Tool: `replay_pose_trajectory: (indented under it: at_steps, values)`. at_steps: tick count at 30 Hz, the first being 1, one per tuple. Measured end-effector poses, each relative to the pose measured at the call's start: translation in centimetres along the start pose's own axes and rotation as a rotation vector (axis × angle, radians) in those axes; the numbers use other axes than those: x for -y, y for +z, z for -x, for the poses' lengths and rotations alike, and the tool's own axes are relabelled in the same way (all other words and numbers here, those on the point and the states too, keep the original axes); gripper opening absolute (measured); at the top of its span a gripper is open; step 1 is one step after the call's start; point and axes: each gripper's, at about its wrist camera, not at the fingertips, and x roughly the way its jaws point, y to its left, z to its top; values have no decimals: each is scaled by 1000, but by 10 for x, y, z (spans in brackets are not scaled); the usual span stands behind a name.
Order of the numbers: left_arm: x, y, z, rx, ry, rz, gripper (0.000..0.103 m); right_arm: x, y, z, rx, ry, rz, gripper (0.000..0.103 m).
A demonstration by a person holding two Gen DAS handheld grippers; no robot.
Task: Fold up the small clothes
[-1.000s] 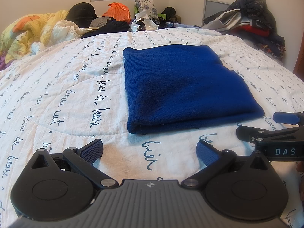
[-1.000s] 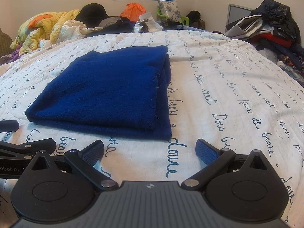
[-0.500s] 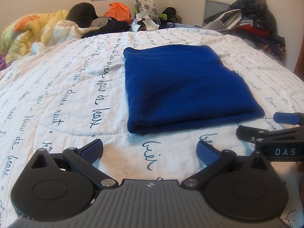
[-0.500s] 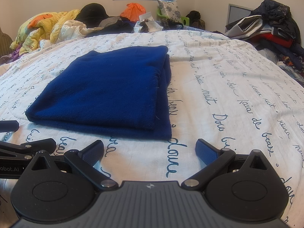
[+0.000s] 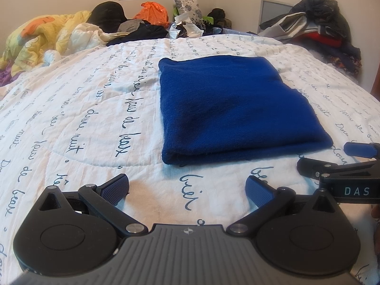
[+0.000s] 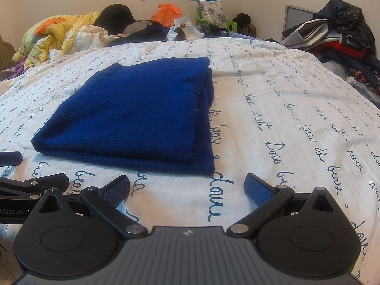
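Observation:
A dark blue garment (image 5: 232, 109) lies folded into a flat rectangle on the white bed cover (image 5: 83, 118) printed with blue script. It also shows in the right wrist view (image 6: 137, 116), with stacked layers along its right edge. My left gripper (image 5: 187, 187) is open and empty, low over the cover just in front of the garment's near edge. My right gripper (image 6: 186, 186) is open and empty, in front of the garment's near right corner. Each gripper shows at the edge of the other's view: the right one (image 5: 344, 163), the left one (image 6: 28, 173).
A yellow quilt (image 5: 42, 40), dark clothes and an orange bag (image 5: 152, 11) are piled at the head of the bed. A heap of clothes (image 5: 320, 28) lies at the far right. The bed cover (image 6: 296, 118) stretches wide right of the garment.

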Motion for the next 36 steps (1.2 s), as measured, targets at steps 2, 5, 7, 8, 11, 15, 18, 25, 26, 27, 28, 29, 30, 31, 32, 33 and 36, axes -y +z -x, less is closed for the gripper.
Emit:
replay_pose_trajectory:
  at_steps: [2, 5, 7, 8, 11, 15, 18, 25, 26, 27, 28, 29, 30, 31, 32, 33, 36]
  values:
    - [0, 0, 1, -2, 8, 6, 103, 0, 0, 0, 0, 0, 0, 103]
    - [-1, 0, 2, -12, 19, 22, 103, 0, 0, 0, 0, 0, 0, 103]
    - [0, 3, 3, -39, 23, 27, 103, 0, 0, 0, 0, 0, 0, 103]
    - [0, 4, 3, -51, 22, 27, 103, 0, 0, 0, 0, 0, 0, 103]
    - [0, 5, 3, -63, 25, 27, 103, 0, 0, 0, 0, 1, 0, 103]
    - [1, 5, 4, -73, 31, 32, 103, 0, 0, 0, 0, 0, 0, 103]
    - [2, 7, 3, -82, 40, 42, 103, 0, 0, 0, -1, 1, 0, 103]
    - [4, 9, 2, -95, 58, 56, 103, 0, 0, 1, -1, 0, 0, 103]
    - [4, 9, 2, -95, 59, 58, 103, 0, 0, 1, -1, -1, -1, 103]
    - [4, 9, 2, -94, 61, 60, 103, 0, 0, 1, -1, -1, -1, 103]
    - [4, 8, 2, -92, 63, 61, 103, 0, 0, 1, -1, -1, -1, 103]
    - [5, 7, 3, -86, 65, 60, 103, 0, 0, 1, -1, 0, -1, 103]
    - [4, 7, 3, -81, 65, 61, 103, 0, 0, 1, -1, -1, -1, 103]
    - [4, 6, 4, -78, 65, 60, 103, 0, 0, 1, -1, -1, -1, 103]
    - [4, 6, 4, -76, 65, 60, 103, 0, 0, 1, -1, 0, -1, 103]
    - [4, 6, 4, -75, 64, 59, 103, -1, 0, 1, -1, -1, -1, 103]
    - [4, 7, 4, -77, 62, 56, 103, -1, 0, 1, -1, -2, -2, 103]
